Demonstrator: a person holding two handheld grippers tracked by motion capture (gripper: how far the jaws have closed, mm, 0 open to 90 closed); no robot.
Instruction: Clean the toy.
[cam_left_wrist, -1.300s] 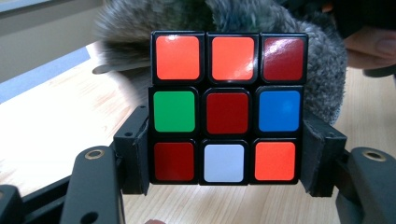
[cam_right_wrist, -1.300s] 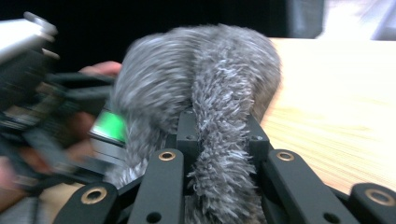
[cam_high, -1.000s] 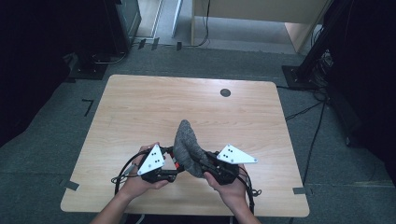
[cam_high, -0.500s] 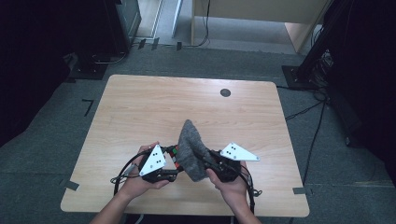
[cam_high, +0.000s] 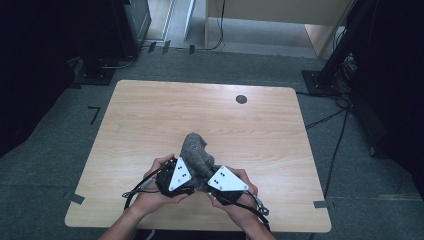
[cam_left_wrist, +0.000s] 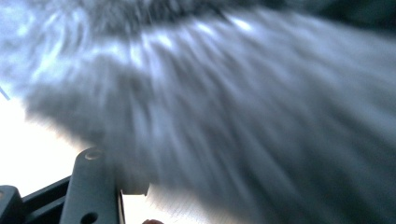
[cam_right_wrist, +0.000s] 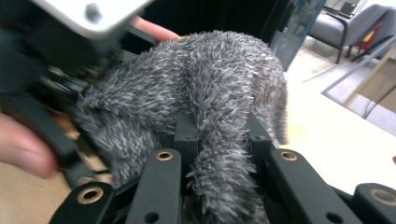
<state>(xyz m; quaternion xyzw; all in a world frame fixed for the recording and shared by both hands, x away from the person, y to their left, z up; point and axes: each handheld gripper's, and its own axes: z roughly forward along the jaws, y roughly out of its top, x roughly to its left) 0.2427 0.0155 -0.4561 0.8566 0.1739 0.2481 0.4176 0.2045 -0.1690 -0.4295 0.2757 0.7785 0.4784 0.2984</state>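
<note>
Grey fuzzy sock (cam_high: 196, 156) clamped by left gripper (cam_high: 186, 176) and right gripper (cam_high: 209, 181), lower centre; slippage judged possible if pulled apart, pile compressible.

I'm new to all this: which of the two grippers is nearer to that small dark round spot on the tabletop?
Right. The right gripper sits closer to the round spot; the left gripper is farther, both clamping the fuzzy grey cloth.
</note>
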